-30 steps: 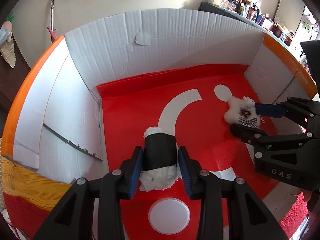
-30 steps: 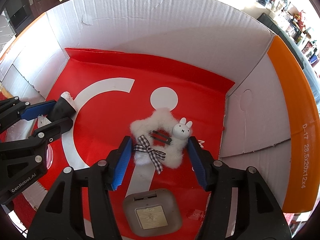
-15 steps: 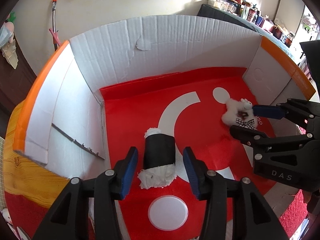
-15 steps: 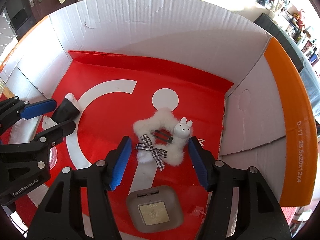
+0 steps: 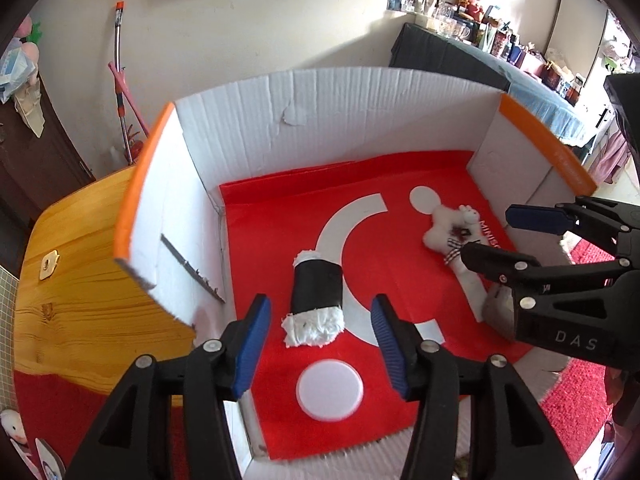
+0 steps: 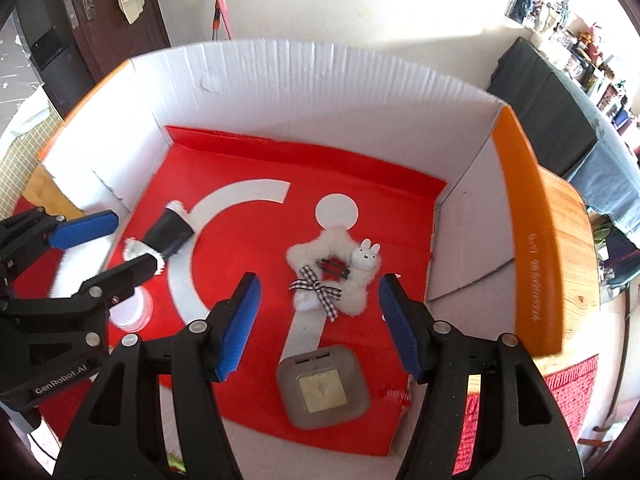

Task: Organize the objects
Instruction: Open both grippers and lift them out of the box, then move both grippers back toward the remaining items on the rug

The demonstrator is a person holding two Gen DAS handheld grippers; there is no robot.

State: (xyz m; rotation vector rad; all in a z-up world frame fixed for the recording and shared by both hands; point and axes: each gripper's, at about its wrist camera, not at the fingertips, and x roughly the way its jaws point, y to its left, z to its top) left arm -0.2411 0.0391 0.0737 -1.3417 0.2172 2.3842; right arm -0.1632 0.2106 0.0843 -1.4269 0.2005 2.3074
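Note:
A black roll with white fluffy ends [image 5: 316, 300] lies on the red floor of a white cardboard box [image 5: 340, 120]. My left gripper [image 5: 320, 344] is open and empty, raised just above and behind the roll. A white fluffy star clip with a checked bow and a bunny head [image 6: 334, 276] lies further right in the box. My right gripper [image 6: 318, 328] is open and empty, above and behind the clip. The roll also shows in the right wrist view [image 6: 168, 236], and the clip in the left wrist view [image 5: 450, 230].
A grey square case [image 6: 322, 392] and a white round lid [image 5: 330, 390] lie on the box floor near the front. The box has orange-edged flaps [image 6: 528, 240] and stands on a wooden table [image 5: 80, 280]. A red rug [image 5: 576, 400] lies below.
Both grippers have opened wider and pulled back and up out of the box. The roll and the fluffy clip stay lying on the box floor.

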